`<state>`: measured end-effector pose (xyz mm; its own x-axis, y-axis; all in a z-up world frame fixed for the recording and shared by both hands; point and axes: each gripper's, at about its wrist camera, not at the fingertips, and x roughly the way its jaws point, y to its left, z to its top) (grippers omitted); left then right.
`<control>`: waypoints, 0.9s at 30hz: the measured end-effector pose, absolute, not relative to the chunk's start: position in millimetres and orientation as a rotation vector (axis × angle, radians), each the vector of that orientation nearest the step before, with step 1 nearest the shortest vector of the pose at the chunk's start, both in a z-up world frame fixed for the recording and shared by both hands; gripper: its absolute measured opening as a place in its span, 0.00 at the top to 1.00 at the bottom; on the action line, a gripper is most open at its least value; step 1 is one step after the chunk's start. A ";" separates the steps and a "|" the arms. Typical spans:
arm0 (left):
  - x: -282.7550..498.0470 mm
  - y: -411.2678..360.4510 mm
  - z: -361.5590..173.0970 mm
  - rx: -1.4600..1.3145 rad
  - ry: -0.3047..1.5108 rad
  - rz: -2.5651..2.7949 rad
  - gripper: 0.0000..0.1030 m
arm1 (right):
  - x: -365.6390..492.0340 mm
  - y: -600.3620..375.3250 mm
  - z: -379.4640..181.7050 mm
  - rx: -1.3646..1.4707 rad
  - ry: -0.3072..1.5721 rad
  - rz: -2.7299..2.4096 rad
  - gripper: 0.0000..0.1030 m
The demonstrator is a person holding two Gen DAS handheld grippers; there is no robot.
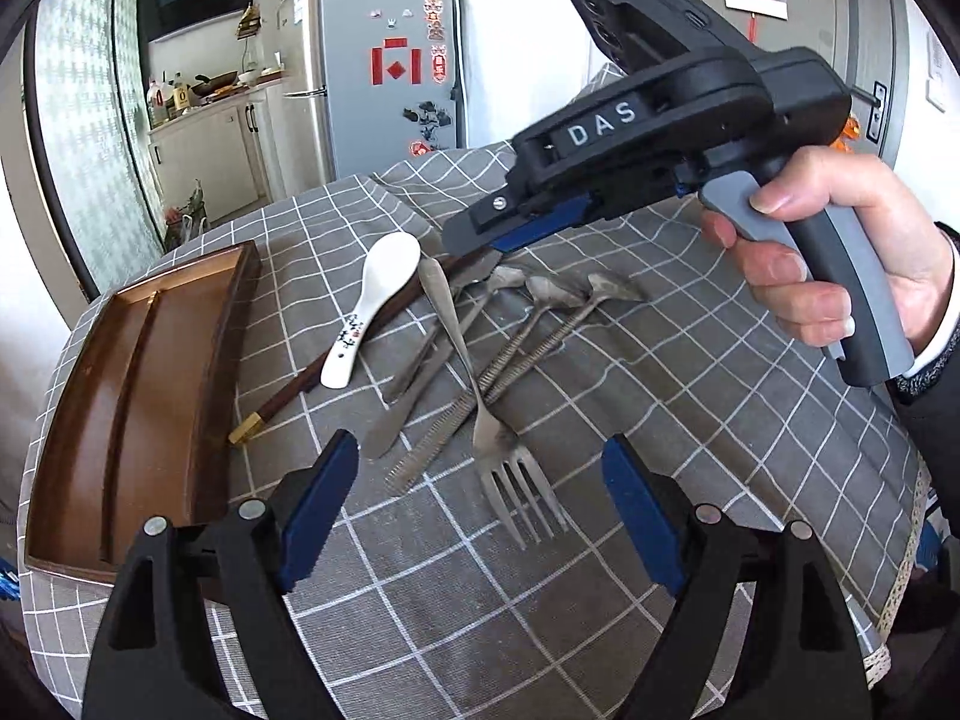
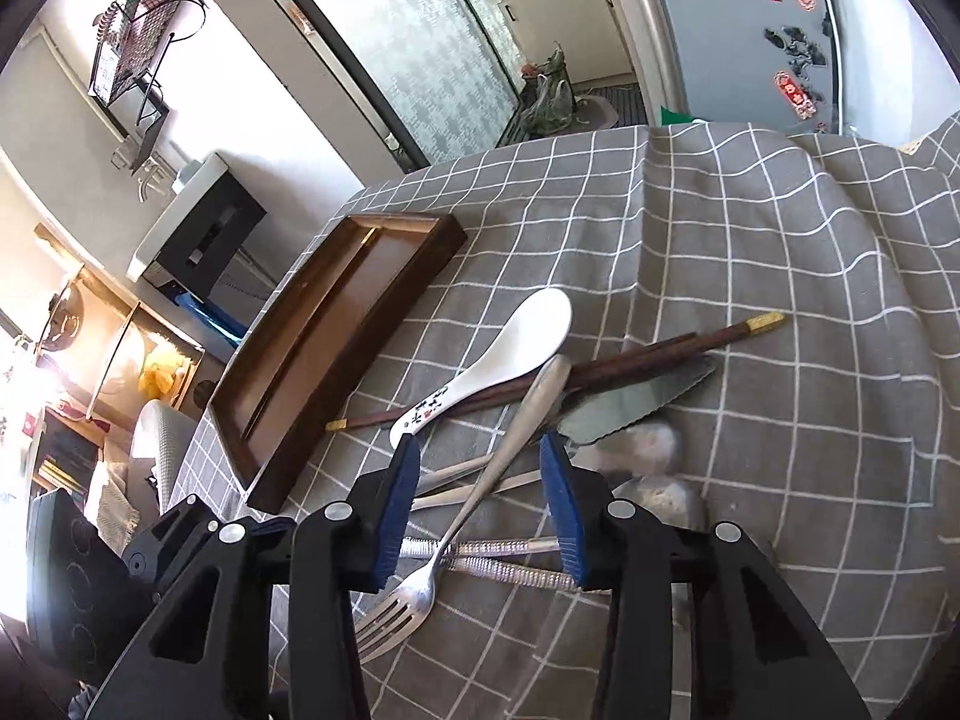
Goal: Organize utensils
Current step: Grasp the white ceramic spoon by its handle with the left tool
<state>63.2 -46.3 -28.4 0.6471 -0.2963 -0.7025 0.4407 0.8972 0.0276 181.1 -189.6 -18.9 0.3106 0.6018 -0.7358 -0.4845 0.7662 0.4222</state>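
A pile of utensils lies on the grey checked tablecloth (image 1: 660, 420): a white ceramic spoon (image 1: 375, 306) (image 2: 498, 360), dark chopsticks (image 1: 300, 387) (image 2: 600, 372), a steel fork (image 1: 510, 480) (image 2: 474, 510), a knife (image 1: 414, 396) (image 2: 636, 402) and metal spoons (image 1: 552, 291). A brown wooden tray (image 1: 138, 396) (image 2: 336, 348) sits empty to the left. My left gripper (image 1: 474, 516) is open above the fork's tines. My right gripper (image 2: 477, 498) is open, straddling the fork handle; in the left wrist view (image 1: 498, 234) it hovers over the pile's far end.
The table edge curves close behind the tray. A fridge (image 1: 384, 72) and kitchen counter (image 1: 210, 120) stand beyond the table. A folded ridge of cloth (image 2: 810, 192) rises at the far right.
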 end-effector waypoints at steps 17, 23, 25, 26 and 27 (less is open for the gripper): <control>146.9 -11.7 -31.5 0.140 0.785 -0.282 0.30 | 261.0 -171.7 -48.8 0.132 1.033 0.618 0.67; 158.7 -16.8 -41.4 0.146 0.816 -0.310 0.30 | 273.5 -164.0 -62.6 0.136 1.041 0.652 0.91; 158.7 -19.6 -39.9 0.162 0.801 -0.308 0.30 | 273.2 -164.9 -60.0 0.129 1.029 0.654 0.94; 159.5 -20.8 -39.9 0.170 0.800 -0.309 0.30 | 271.0 -165.7 -55.8 0.128 1.018 0.667 0.94; 160.5 -22.2 -40.2 0.173 0.802 -0.311 0.30 | 268.4 -166.6 -51.0 0.135 1.011 0.691 0.95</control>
